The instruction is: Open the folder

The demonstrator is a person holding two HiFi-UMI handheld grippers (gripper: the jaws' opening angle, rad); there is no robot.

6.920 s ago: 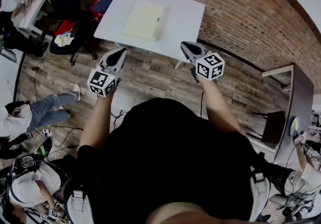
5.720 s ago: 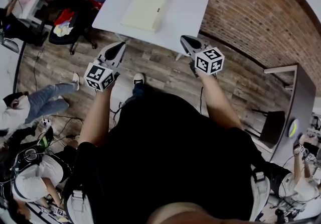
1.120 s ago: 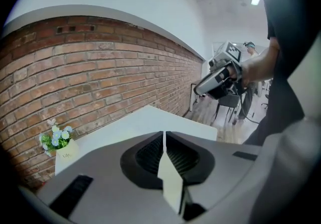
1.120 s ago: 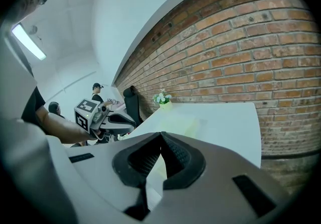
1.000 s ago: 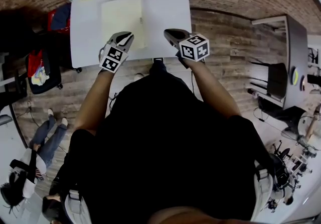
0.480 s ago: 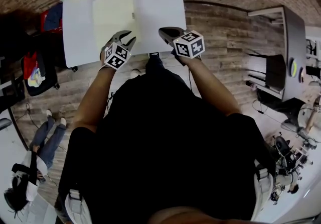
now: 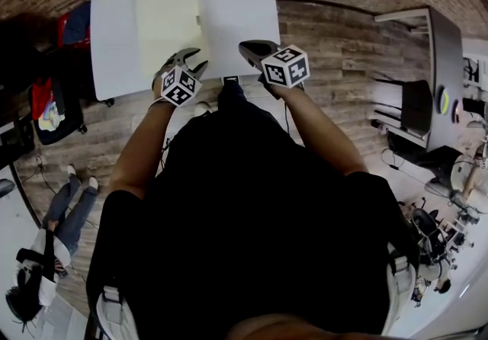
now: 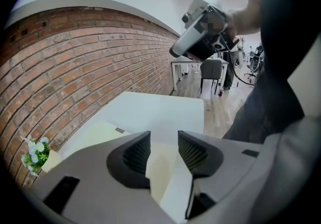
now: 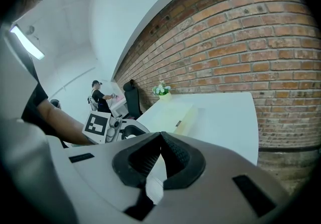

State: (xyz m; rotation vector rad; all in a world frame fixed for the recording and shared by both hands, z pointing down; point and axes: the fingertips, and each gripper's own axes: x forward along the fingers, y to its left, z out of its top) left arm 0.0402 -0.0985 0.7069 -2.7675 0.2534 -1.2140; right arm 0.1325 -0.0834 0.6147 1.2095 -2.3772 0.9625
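Head view: from above you, facing steeply down, far from the tabletop (image 7: 244, 11).
Left gripper view: on your left tool (image 8: 163, 137), looking out through its opening, empty jaws, low over the tabletop.
Right gripper view: on your right tool (image 9: 160, 137), looking along the tabletop.
Shared: tabletop and folder (image 7: 168, 26).

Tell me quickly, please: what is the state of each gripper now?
Left gripper: jaws opening, nothing between them.
Right gripper: shut, holding nothing.
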